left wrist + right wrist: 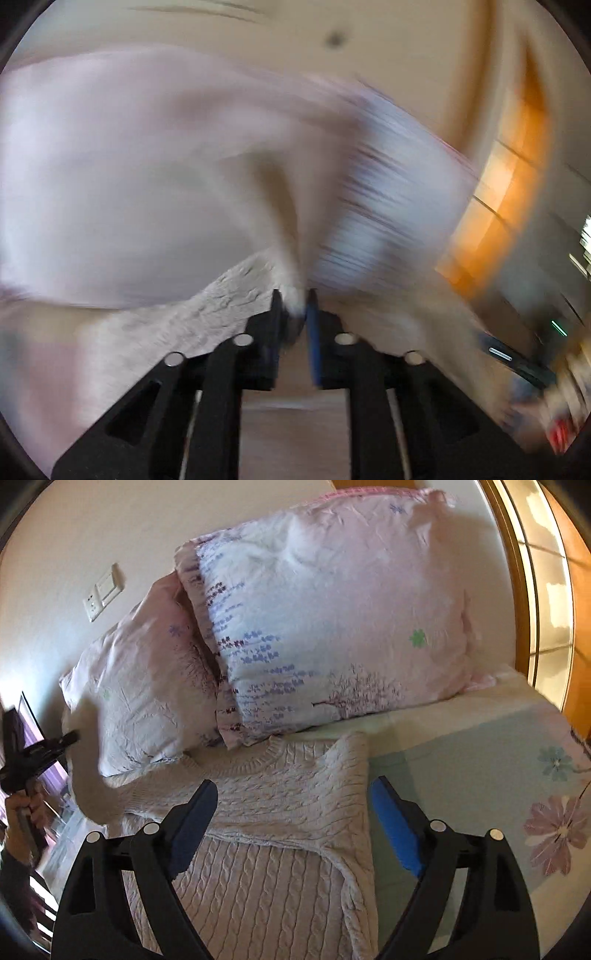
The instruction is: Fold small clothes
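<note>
A cream cable-knit sweater (280,812) lies on the bed, its right sleeve folded across the chest below the neckline. My right gripper (293,808) is open and empty, hovering just above the sweater's upper body. My left gripper (295,306) is shut on a piece of the sweater (207,310), which hangs off to the left; this view is blurred by motion. In the right wrist view the left gripper (55,744) shows at the far left, lifting the sweater's left sleeve (86,760) above the bed.
Two pink floral pillows (332,609) (147,686) lean at the head of the bed, just behind the sweater. A floral sheet (480,775) covers the bed to the right. A wooden headboard frame (546,590) and a wall with a switch plate (103,590) stand behind.
</note>
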Action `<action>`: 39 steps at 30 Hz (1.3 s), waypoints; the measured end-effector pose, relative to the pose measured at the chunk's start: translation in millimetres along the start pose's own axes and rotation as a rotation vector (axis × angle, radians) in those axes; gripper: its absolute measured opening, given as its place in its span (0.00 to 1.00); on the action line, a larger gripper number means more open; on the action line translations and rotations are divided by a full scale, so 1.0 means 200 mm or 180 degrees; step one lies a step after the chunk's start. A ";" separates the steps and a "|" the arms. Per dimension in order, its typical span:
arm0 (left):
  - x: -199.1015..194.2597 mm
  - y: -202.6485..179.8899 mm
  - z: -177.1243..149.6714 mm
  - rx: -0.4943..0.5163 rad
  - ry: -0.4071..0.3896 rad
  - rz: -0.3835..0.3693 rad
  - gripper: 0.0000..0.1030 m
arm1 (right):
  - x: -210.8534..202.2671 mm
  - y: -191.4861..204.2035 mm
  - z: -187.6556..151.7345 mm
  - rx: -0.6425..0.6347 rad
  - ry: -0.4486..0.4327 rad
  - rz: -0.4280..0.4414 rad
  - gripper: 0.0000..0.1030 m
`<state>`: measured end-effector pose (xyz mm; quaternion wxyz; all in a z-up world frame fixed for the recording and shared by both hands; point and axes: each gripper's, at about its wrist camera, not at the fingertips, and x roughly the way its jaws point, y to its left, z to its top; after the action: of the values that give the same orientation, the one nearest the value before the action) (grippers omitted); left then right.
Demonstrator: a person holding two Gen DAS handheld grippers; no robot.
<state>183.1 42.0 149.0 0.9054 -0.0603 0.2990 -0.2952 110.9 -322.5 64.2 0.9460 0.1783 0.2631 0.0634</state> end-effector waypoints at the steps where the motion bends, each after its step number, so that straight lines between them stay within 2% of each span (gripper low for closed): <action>1: 0.09 -0.10 -0.03 0.0073 0.0164 -0.0164 0.36 | 0.01 -0.01 -0.01 0.0034 0.0058 0.0002 0.84; 2: 0.18 -0.21 -0.09 0.0143 0.0401 -0.0311 0.36 | 0.01 -0.03 -0.03 0.0082 0.0124 -0.0004 0.84; 4: 0.21 -0.25 -0.18 0.0163 0.0590 -0.0319 0.38 | -0.03 -0.08 -0.09 0.0182 0.0248 0.0045 0.84; 7: -0.01 -0.06 -0.36 -0.0108 0.0511 0.0100 0.62 | -0.16 -0.17 -0.20 0.0321 0.0405 0.0109 0.84; 8: -0.07 0.00 -0.40 -0.0184 0.0500 0.0222 0.65 | -0.19 -0.20 -0.25 0.0403 0.0486 0.0175 0.84; 10: -0.22 0.11 -0.55 -0.0362 0.0601 0.0537 0.68 | -0.24 -0.25 -0.33 0.0546 0.0608 0.0248 0.83; 12: -0.31 0.19 -0.68 -0.0506 0.0764 0.0671 0.68 | -0.28 -0.27 -0.43 0.0689 0.0774 0.0315 0.77; 13: -0.33 0.20 -0.74 -0.0576 0.0838 0.0694 0.68 | -0.30 -0.27 -0.49 0.0732 0.0880 0.0336 0.71; 16: -0.40 0.23 -0.93 -0.0840 0.0954 0.0589 0.67 | -0.35 -0.25 -0.62 0.0752 0.1020 0.0314 0.63; 17: -0.42 0.22 -0.99 -0.0920 0.1002 0.0525 0.63 | -0.39 -0.24 -0.67 0.0767 0.1025 0.0343 0.61; 19: -0.51 0.17 -1.07 -0.0863 0.0903 0.0508 0.59 | -0.44 -0.23 -0.73 0.0854 0.1062 0.0490 0.51; 22: -0.57 0.09 -1.16 -0.0991 0.0922 0.0224 0.42 | -0.50 -0.23 -0.81 0.1019 0.1145 0.0762 0.42; 23: -0.58 0.06 -1.20 -0.1055 0.0905 0.0154 0.41 | -0.52 -0.24 -0.85 0.1084 0.1166 0.0878 0.39; 24: -0.60 0.04 -1.22 -0.1044 0.0875 0.0152 0.39 | -0.52 -0.24 -0.87 0.1122 0.1189 0.0938 0.27; 25: -0.60 0.02 -1.23 -0.1033 0.0873 0.0130 0.30 | -0.51 -0.23 -0.89 0.1161 0.1228 0.1012 0.11; 26: -0.58 0.01 -1.24 -0.1084 0.0884 0.0045 0.16 | -0.49 -0.23 -0.91 0.1193 0.1229 0.1084 0.08; 27: -0.56 0.01 -1.25 -0.1169 0.0896 -0.0038 0.15 | -0.48 -0.22 -0.90 0.1227 0.1191 0.1156 0.08; 28: -0.55 0.00 -1.25 -0.1190 0.0884 -0.0065 0.08 | -0.48 -0.21 -0.89 0.1258 0.1156 0.1215 0.08; 29: -0.54 0.01 -1.23 -0.1175 0.0865 -0.0149 0.07 | -0.47 -0.21 -0.84 0.1302 0.1064 0.1326 0.08; 31: -0.53 0.03 -1.13 -0.1151 0.0779 -0.0301 0.06 | -0.49 -0.19 -0.65 0.1295 0.0694 0.1545 0.08; 33: -0.55 0.10 -0.90 -0.1076 0.0476 -0.0366 0.06 | -0.48 -0.17 -0.44 0.1232 0.0354 0.1686 0.08; 34: -0.56 0.14 -0.81 -0.1042 0.0356 -0.0340 0.06 | -0.46 -0.16 -0.32 0.1206 0.0192 0.1749 0.08; 36: -0.53 0.25 -0.53 -0.0871 0.0000 -0.0092 0.06 | -0.35 -0.14 -0.06 0.1126 -0.0109 0.1707 0.08; 39: -0.32 0.41 -0.23 -0.0784 -0.0221 0.0233 0.06 | -0.07 -0.15 0.18 0.1165 -0.0229 0.1479 0.08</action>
<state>156.3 149.4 120.6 0.9111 -0.1702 0.3035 -0.2208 118.5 -364.6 89.2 0.8670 0.4035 0.1885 0.2234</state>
